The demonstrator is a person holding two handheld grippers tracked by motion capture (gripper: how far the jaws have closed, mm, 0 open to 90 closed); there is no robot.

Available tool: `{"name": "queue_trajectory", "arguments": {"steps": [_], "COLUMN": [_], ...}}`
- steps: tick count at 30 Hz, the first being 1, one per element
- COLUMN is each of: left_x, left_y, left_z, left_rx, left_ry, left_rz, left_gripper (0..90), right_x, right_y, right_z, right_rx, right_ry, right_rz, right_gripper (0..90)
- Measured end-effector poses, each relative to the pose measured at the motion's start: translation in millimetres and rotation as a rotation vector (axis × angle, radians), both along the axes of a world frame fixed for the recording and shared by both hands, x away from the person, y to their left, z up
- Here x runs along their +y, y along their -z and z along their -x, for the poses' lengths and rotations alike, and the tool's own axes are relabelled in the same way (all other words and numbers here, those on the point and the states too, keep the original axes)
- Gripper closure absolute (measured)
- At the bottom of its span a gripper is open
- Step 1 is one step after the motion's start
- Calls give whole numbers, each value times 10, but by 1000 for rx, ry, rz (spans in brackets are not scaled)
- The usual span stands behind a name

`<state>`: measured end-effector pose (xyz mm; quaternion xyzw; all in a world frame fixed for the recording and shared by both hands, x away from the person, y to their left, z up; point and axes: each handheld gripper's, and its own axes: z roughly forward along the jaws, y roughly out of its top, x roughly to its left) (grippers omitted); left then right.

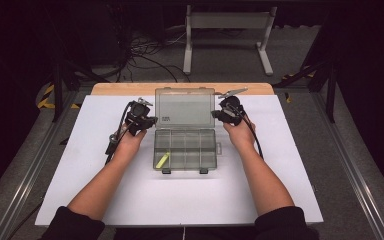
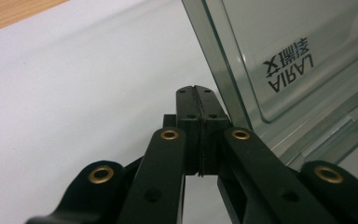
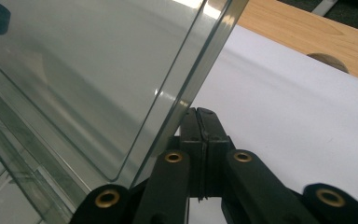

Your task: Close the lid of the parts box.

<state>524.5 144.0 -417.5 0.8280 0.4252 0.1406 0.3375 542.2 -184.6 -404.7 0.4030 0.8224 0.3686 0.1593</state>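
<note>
A clear plastic organizer box sits at the middle of the white tabletop, its lid standing open and leaning back toward the far side. The lid's long axis runs left to right across the tabletop, and the two grippers flank it at its short ends: the left gripper just beside the lid's left edge, the right gripper just beside its right edge. Both sit about equally near, so neither hand has the advantage; the lid lies inward of each gripper, toward the box's middle.

In the left gripper view, the left gripper has its jaws pressed flat together with nothing between them, and the lid rises immediately to the side of the jaw tips, printed lettering showing through it. Whether the jaws touch the lid's edge is hard to tell. In the right gripper view, the right gripper is likewise clenched on nothing, with the lid slanting up right beside its tips.

By my reading, the work in hand is swinging the lid, probably pushed from both ends at once with closed jaws; the hinge line along the box's far side is what that move turns on.

Count: one box, one lid, two front latches, and one yellow-green item lying in the near-left compartment. The base shows several divided compartments, the others seemingly bare.
</note>
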Motion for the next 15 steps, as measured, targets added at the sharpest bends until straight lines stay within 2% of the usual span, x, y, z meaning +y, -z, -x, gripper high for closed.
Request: {"name": "queue_trajectory", "arguments": {"steps": [15], "left_x": [14], "left_y": [5], "left_z": [-8], "left_rx": [5], "left_ry": [0], "left_rz": [10], "left_gripper": [897], "right_x": [-3], "right_y": [-9], "right_z": [10], "right_rx": [-11], "right_ry": [-13], "right_rz": [-2], "right_gripper": [900]}}
